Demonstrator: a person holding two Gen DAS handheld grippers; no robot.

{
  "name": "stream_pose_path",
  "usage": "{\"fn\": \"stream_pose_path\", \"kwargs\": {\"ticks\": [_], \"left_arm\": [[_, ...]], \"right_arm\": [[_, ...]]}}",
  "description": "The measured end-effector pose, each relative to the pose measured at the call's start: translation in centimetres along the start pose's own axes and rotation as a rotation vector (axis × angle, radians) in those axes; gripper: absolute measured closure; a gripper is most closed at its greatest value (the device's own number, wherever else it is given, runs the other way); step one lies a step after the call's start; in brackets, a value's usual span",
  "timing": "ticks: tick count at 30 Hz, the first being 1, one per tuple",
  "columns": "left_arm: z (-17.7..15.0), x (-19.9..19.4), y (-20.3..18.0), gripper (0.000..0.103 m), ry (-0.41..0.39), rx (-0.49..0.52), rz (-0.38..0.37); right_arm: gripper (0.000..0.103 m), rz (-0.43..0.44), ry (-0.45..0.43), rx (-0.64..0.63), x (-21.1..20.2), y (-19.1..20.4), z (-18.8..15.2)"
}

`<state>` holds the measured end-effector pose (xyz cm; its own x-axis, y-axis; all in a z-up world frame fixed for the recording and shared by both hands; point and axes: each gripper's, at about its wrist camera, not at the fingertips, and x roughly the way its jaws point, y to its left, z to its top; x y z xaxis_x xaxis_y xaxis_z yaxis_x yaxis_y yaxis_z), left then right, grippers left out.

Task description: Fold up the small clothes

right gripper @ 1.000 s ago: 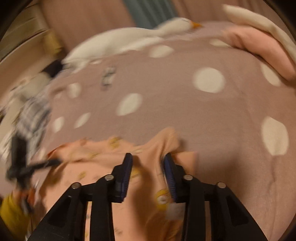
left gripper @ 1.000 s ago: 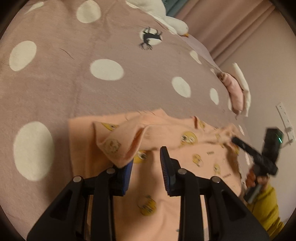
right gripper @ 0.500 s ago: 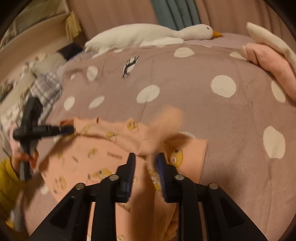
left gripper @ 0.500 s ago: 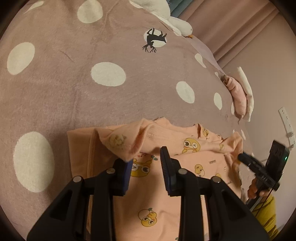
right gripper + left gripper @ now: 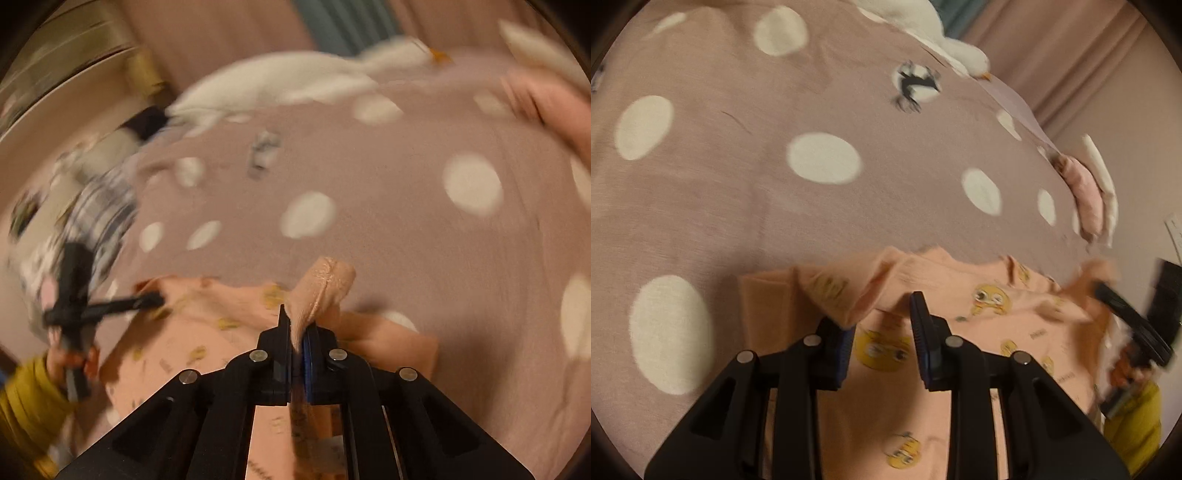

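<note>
I have the small peach shirt (image 5: 960, 325) with yellow cartoon prints lying on the polka-dot blanket (image 5: 775, 192), at the near edge of it, closest to my tools. My right gripper (image 5: 297, 332) is clamped shut on a bunched fold of the shirt's fabric, which sticks up between the pads and curls over above the blanket. My left gripper (image 5: 882, 332) has its jaws partly apart; a folded sleeve edge of the shirt drapes over the tip of its left finger (image 5: 836, 345), but I cannot tell from this angle whether the pads actually pinch the cloth. In the left wrist view the other tool shows at the shirt's far right corner, with a hand (image 5: 1124, 369) in a mustard sleeve (image 5: 1134, 424) on it. Across the blanket from the shirt lies a white goose plush (image 5: 295, 85), and a folded pink cloth (image 5: 1086, 195) sits at the blanket's right edge. The right wrist view is motion-blurred.
</note>
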<state>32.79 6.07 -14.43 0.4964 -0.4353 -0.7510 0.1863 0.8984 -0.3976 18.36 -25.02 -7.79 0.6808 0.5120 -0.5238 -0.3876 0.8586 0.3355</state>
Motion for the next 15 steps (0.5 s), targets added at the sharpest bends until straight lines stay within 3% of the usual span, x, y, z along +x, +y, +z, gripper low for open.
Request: {"fn": "stream_pose_path", "kwargs": {"ticks": [2,4,7,8,10,11,13,15], "left_arm": [[0.1,-0.1,0.2,0.076,-0.020,-0.002,0.027],[0.2,-0.1,0.5,0.076,-0.033,-0.021,0.037],[0.5,-0.1,0.8,0.076,-0.045,-0.038,0.057],[0.6,-0.1,0.8,0.076,-0.044,-0.036,0.068],[0.6,-0.1,1.1,0.075,-0.035,-0.049,0.071],[0.6,-0.5,1.3,0.074,-0.037,-0.055,0.068],[0.7,-1.4,1.6,0.074,-0.044,-0.058,0.061],[0.8,-2.3,2.1,0.069,-0.043,-0.060,0.042]], "right_arm": [[0.097,0.019,-0.149,-0.084,-3.1,1.8,0.5],[0.097,-0.049,-0.235,-0.102,-4.4,1.5,1.1],[0.097,-0.190,-0.128,-0.008,-1.9,-1.3,1.7],[0.097,-0.254,-0.028,0.047,0.0,-2.7,1.6],[0.076,-0.361,0.096,0.096,2.1,-4.0,1.0],[0.073,-0.405,0.147,0.111,2.8,-4.5,0.6],[0.072,-0.427,0.134,0.137,2.1,-4.7,-0.1],[0.071,-0.435,0.052,0.180,0.1,-4.6,0.1]]}}
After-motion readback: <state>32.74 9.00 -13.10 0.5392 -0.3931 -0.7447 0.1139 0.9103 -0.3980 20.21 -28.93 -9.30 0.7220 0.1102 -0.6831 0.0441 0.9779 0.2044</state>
